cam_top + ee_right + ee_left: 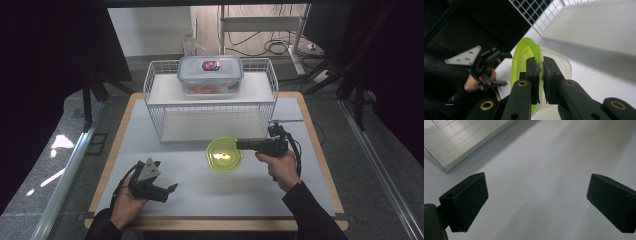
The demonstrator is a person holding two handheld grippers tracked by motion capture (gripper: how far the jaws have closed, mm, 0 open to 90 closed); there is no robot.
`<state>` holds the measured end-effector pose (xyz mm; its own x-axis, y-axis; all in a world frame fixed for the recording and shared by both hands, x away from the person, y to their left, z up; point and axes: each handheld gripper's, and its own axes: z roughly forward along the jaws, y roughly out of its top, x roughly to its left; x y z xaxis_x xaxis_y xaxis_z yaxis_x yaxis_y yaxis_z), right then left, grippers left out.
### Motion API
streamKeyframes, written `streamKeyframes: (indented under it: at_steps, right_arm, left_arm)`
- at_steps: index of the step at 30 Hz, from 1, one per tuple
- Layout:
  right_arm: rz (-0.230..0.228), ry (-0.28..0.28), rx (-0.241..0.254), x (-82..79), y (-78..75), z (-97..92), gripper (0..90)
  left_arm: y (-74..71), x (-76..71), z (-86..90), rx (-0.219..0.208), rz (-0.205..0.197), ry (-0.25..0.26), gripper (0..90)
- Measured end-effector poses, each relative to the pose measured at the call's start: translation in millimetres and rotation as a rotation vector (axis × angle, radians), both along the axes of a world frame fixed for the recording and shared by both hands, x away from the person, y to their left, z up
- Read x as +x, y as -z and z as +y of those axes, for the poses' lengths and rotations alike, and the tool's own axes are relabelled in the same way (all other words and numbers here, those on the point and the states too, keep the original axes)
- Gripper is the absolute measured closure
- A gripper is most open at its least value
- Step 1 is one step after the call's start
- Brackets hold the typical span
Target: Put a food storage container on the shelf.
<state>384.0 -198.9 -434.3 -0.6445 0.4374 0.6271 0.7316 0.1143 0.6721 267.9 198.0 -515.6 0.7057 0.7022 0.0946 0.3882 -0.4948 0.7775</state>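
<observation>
Grey bench (200, 192), centre frame: the right gripper (240, 145) clamps the rim of a green-lidded container (225, 155), apparently lifting it toward the wire rack (210, 102). Lower left, the left gripper (170, 189) rests released, unneeded.

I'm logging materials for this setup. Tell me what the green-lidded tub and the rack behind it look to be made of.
The tub looks like clear plastic with a glossy lime-green lid, probably plastic or silicone; its sheen catches the light. The rack looks like white-coated metal wire, judging by its thin grid, with flat matte white shelves whose material is unclear.
</observation>
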Motion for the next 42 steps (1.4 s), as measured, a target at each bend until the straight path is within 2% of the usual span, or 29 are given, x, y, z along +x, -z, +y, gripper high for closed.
streamKeyframes:
  at_steps: [3, 4, 5, 6, 9, 13, 42]
  right_arm:
    - [-0.028, 0.006, 0.022, 2.3, -16.2, -2.0, 83.9]
    - [-0.028, 0.006, 0.022, 2.3, -16.2, -2.0, 83.9]
    - [-0.038, 0.010, 0.038, 3.6, -23.7, -2.4, 83.9]
    - [-0.038, 0.010, 0.038, 3.6, -23.7, -2.4, 83.9]
    - [-0.053, 0.017, 0.060, 6.4, -37.8, -3.4, 83.9]
    - [-0.071, 0.021, 0.066, 9.8, -49.2, -2.9, 83.9]
    - [-0.121, 0.062, 0.134, 35.5, -111.9, 2.1, 83.9]
  left_arm:
    - [0.1, 0.1, -0.1, -0.001, 0.000, 0.000, 3.7]
    - [0.0, 0.1, 0.0, -0.001, 0.001, 0.001, 3.7]
    - [-0.1, 0.1, 0.1, -0.002, 0.001, 0.001, 3.6]
    - [-0.1, 0.1, 0.1, -0.002, 0.001, 0.001, 3.6]
    - [-0.2, 0.1, 0.1, -0.001, 0.000, 0.001, 3.7]
    - [-0.5, 0.2, 0.4, 0.001, -0.001, 0.002, 3.7]
    - [0.0, 1.0, 0.6, -0.004, -0.003, 0.003, 3.7]
